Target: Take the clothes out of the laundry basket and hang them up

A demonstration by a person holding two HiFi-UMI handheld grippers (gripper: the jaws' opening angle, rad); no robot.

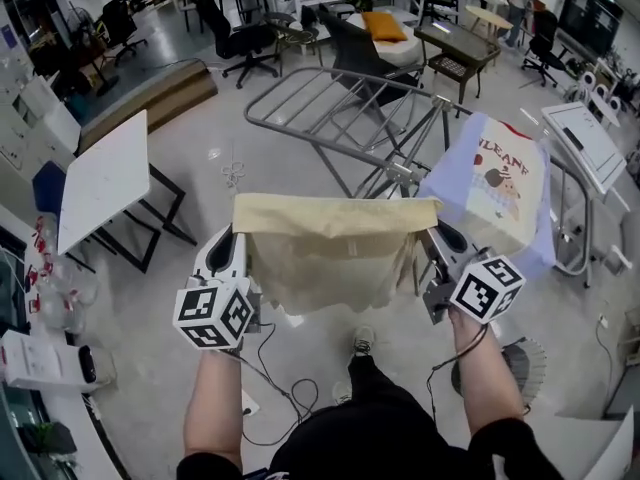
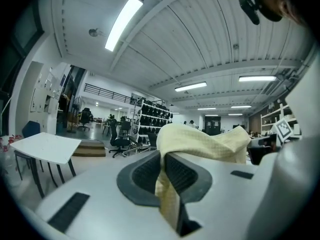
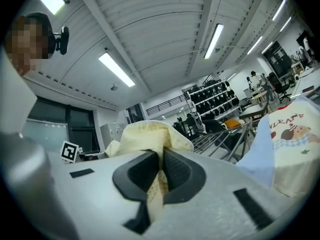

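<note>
The left gripper (image 1: pixel 234 236) and the right gripper (image 1: pixel 438 234) are each clamped shut on one upper corner of the yellow cloth (image 1: pixel 325 258), which hangs spread between them above the floor, near the drying rack (image 1: pixel 310 106) that carries a printed shirt (image 1: pixel 500 193).

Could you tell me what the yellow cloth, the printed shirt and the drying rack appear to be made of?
The yellow cloth looks like soft, matte woven fabric. The left gripper view shows a fine waffle-like texture, so probably cotton. The printed shirt looks like thin knit fabric and drapes limply. The drying rack looks like grey metal tubing with a slight sheen.
</note>
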